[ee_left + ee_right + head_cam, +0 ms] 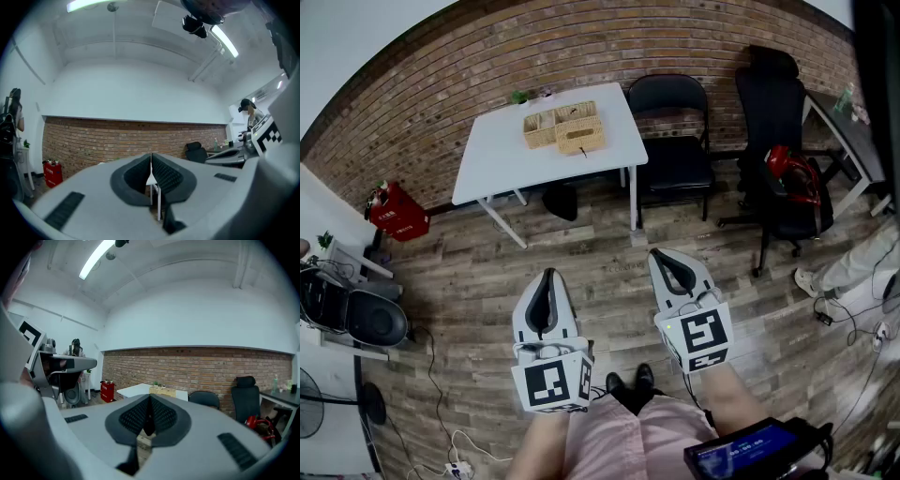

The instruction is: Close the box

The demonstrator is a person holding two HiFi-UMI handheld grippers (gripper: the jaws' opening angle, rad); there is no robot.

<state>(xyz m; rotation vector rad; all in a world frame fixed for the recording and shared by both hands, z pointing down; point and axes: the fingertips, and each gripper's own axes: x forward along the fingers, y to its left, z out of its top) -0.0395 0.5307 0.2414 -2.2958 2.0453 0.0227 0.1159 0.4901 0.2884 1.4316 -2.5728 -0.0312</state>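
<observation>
Holding left tool (548, 275) and right tool (659, 254) near, jaws pressed together, empty, well apart from wicker box (564, 128) on far surface (497, 155).

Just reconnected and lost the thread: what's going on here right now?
A person stands on the wooden floor, well back from the white table, with a gripper in each hand. The left gripper and right gripper are both shut with nothing between the jaws, held out in front and pointing toward the table. The wicker box sits on the table's far side by the brick wall and looks open. Neither gripper is near it, so closing has not begun.
</observation>
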